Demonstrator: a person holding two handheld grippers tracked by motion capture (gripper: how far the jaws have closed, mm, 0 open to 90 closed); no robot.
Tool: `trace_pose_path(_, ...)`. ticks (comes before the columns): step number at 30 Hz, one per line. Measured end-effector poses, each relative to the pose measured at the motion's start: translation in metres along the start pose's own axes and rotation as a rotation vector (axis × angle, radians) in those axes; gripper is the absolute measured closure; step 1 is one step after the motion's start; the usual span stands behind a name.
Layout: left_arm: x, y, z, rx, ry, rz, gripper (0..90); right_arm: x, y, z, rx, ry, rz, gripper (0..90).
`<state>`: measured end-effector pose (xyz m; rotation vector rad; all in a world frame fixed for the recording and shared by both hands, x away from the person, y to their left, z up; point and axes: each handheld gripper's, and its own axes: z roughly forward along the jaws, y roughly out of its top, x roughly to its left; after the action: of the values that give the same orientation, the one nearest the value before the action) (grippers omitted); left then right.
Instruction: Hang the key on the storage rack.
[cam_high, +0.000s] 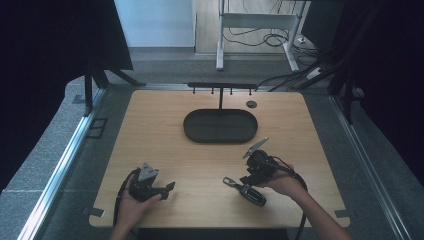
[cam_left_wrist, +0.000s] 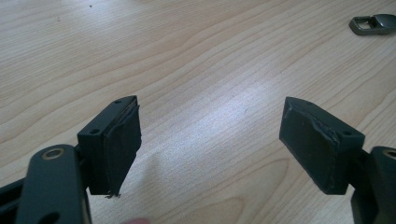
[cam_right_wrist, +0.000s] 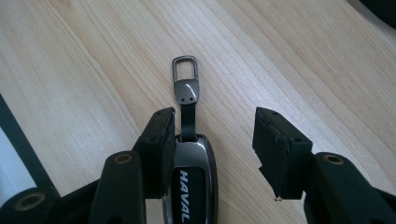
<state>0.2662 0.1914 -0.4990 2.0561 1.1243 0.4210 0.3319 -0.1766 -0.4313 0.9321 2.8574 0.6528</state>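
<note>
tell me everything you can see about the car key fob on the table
The key fob is a dark, glossy oblong with a metallic rim and white HAVAL lettering. A short black strap joins it to a grey metal clasp with a rectangular loop. It lies flat on the light wooden table, near the front edge. The right claw straddles it: one pad sits against its side, the other stands apart, so it isn't clamped.

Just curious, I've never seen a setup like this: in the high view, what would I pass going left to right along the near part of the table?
left gripper → metal clip → car key → right gripper, over the key.
</note>
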Motion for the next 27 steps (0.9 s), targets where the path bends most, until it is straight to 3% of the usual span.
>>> trace_pose_path(15, 0.001, 0.000, -0.002, -0.004, -0.003, -0.003, 21.2, 0.007, 0.015, 0.022, 0.091, 0.005, -0.023, 51.5)
trace_pose_path(27, 0.001, 0.000, -0.001, 0.001, -0.006, 0.001, 21.2, 0.010, 0.016, 0.038, 0.163, 0.018, -0.029, 55.5)
